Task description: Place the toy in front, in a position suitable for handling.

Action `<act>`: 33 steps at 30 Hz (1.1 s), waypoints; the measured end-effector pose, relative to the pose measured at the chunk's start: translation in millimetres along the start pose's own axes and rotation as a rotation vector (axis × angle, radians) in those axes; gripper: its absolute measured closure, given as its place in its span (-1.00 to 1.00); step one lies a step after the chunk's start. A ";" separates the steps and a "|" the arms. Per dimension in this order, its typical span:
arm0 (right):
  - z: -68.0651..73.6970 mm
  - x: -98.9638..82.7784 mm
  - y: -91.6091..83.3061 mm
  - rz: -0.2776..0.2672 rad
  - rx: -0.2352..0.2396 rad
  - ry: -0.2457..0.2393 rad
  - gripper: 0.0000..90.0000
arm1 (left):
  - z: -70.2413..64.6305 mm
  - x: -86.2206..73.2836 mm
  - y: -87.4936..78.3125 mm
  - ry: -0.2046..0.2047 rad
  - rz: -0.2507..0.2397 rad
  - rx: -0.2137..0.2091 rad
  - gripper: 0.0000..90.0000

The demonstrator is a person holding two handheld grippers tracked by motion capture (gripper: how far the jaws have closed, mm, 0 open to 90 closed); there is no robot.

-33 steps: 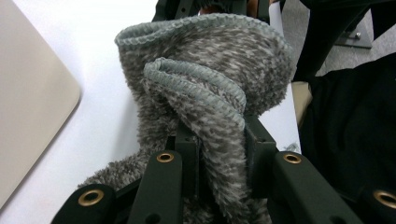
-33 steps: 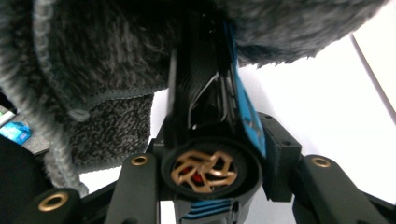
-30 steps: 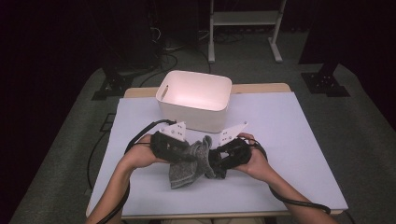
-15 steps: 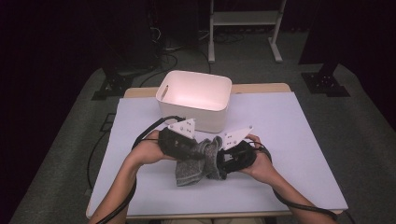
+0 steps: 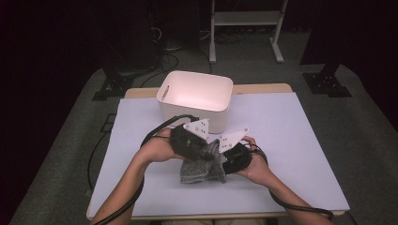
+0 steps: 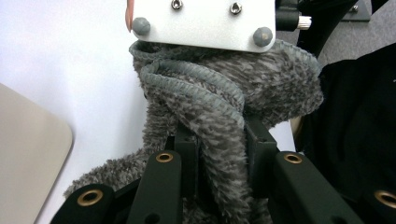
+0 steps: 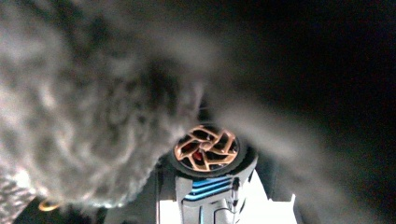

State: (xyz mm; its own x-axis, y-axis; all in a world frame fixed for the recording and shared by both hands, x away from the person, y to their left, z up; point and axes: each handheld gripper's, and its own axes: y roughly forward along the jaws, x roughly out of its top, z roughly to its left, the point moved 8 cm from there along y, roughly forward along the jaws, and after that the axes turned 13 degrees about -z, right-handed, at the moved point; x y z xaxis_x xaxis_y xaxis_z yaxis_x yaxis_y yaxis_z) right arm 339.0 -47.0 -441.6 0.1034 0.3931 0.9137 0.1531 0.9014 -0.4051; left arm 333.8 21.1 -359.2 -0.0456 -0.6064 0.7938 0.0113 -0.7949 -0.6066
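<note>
White-covered table: white rectangular plastic bin at far edge. Just before bin I hold grey fuzzy cloth; left gripper pinching it, right gripper grip unclear.

A recording studio or lab set-up is shown, not a home. A single tabletop, covered with a plain white sheet, is brightly lit, while everything around the tabletop is kept in darkness. Grey carpet is seen beneath and beside the tabletop. Behind the tabletop, black stand feet, loose cables and the legs of a white metal frame are set on the floor.
</note>
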 end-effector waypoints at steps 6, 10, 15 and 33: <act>-1.8 -0.3 -2.8 0.007 0.000 0.000 0.25 | 3.9 -5.7 -10.6 -0.015 -0.018 0.025 0.59; -2.5 -1.6 -6.4 0.007 -0.004 -0.001 0.26 | 2.7 -13.9 -14.4 -0.017 0.008 0.039 0.59; -4.5 -4.4 -14.5 0.006 -0.015 0.016 0.26 | 4.0 -24.9 -12.8 -0.035 0.036 0.050 0.59; -6.0 -6.6 -18.3 -0.010 -0.013 0.033 0.25 | 4.6 -27.1 -13.3 -0.075 -0.042 0.018 0.61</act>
State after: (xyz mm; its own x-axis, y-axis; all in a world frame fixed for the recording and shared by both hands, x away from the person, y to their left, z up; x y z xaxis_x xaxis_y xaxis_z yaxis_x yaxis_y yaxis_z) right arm 341.4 -67.1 -440.4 0.1339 0.3777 0.9162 0.1674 0.9026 -0.3966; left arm 339.4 48.1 -372.5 0.0289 -0.5717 0.8200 0.0286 -0.8195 -0.5724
